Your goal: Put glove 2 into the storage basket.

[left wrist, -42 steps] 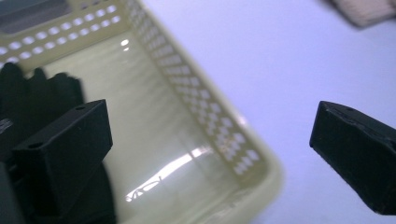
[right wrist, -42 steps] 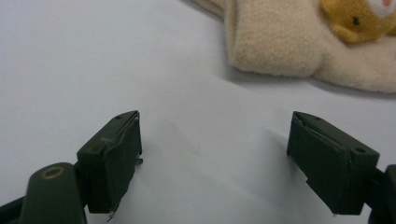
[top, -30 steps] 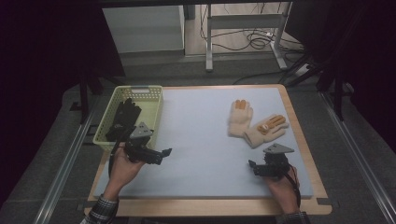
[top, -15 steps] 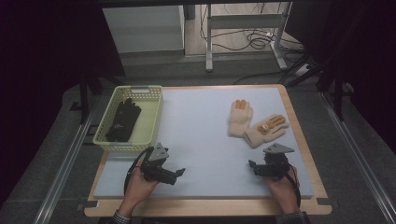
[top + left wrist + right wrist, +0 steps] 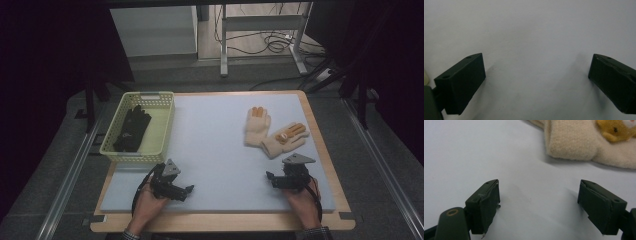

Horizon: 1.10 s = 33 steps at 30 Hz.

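The cream gloves [image 5: 272,132] lie on the mat just ahead of the right gripper [image 5: 286,180], cuffs toward it, well apart from the basket [image 5: 161,122]; its jaws stand apart, empty, and so do those of the farther left gripper [image 5: 175,188]

A lab-style recording bay: a wooden-edged table topped with a pale grey foam mat [image 5: 220,145] stands between metal floor rails [image 5: 65,185], dark curtains hang at left and right, and loose cables [image 5: 270,42] lie beyond a metal frame.
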Each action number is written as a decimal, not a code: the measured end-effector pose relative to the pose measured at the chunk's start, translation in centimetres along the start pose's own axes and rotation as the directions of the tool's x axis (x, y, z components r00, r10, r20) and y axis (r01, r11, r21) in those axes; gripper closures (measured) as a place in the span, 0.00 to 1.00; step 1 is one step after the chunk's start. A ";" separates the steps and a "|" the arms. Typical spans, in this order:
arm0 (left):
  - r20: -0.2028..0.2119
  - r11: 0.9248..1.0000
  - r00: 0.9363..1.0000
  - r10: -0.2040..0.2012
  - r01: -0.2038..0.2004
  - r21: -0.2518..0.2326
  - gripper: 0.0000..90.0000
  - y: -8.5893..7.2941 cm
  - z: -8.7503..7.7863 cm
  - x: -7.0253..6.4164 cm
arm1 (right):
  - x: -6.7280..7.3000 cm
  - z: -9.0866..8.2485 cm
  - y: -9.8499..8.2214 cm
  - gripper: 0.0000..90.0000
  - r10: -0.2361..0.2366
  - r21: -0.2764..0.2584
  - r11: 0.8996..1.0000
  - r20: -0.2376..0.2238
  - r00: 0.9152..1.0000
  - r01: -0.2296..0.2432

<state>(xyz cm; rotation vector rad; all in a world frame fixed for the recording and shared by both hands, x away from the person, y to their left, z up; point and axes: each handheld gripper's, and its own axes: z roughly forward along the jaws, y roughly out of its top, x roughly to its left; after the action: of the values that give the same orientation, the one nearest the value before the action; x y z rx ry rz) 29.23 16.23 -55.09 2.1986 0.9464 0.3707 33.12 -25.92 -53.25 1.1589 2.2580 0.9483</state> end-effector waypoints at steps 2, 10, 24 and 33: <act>0.013 1.000 1.000 -0.016 0.016 0.006 0.01 0.0 0.1 0.2 | 0.0 0.0 0.0 0.20 0.000 0.000 1.000 0.000 1.000 0.000; 0.015 1.000 1.000 -0.020 0.020 0.002 0.02 0.0 0.1 0.2 | 0.1 -0.1 0.1 0.21 0.016 0.010 1.000 0.002 1.000 -0.016; 0.014 1.000 1.000 -0.020 0.020 0.001 0.02 0.0 0.1 0.2 | 0.5 0.2 6.6 0.45 -0.030 -0.036 0.999 -0.057 0.998 0.028; 0.014 1.000 1.000 -0.020 0.020 0.000 0.02 -0.1 0.1 0.2 | -1.5 2.9 10.3 0.49 -0.050 -0.028 0.998 -0.035 0.998 0.049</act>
<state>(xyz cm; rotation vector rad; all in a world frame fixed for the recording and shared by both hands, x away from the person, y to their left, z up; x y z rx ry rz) 29.38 16.37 -55.18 2.1869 0.9603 0.3452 41.34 -21.78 -47.50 1.0779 2.2833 0.9846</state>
